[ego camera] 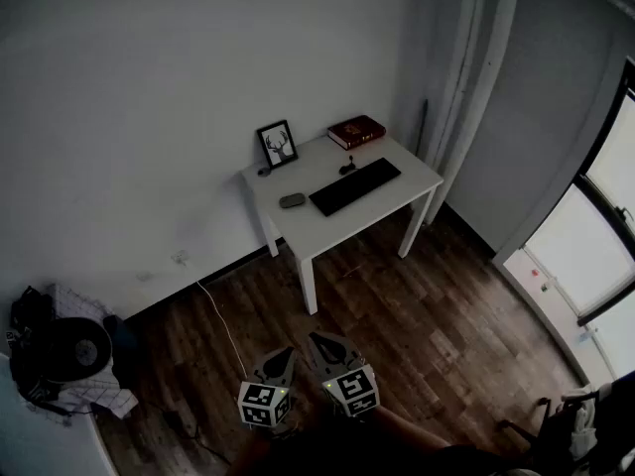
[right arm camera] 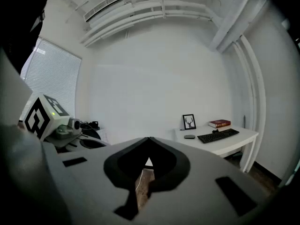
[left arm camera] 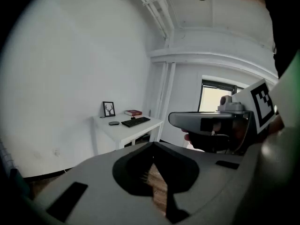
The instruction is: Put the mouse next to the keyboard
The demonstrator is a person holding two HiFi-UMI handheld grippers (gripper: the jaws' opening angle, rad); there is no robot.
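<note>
Mouse (ego camera: pixel 292 200): sits on the white table (ego camera: pixel 332 231), just beside the left end of the keyboard (ego camera: pixel 355 186), with a narrow gap between them. Looks small, grey and oval in the head view.

Keyboard: black, lies slantwise across the middle of the table.

Behind the keyboard: a framed deer picture (ego camera: pixel 278 144) propped at the wall, a red book (ego camera: pixel 356 131) lying flat at the far corner, and a small dark thing (ego camera: pixel 347 169), too small to identify, at the keyboard's far edge.

Left hand-held gripper (ego camera: pixel 284 353): hangs low over the wooden floor (ego camera: pixel 417 305), well apart from the table. Closed tight, tips together, nothing gripped.

Right hand-held gripper (ego camera: pixel 316 338): just beside the left one, also well apart from the table. Likewise closed tight and empty.

From both gripper views: table far off, with mouse, keyboard, picture and book small on top.

On the floor: a thin white cable (ego camera: pixel 220 325) trailing out from the wall, and dark clutter piled in the near left corner.
</note>
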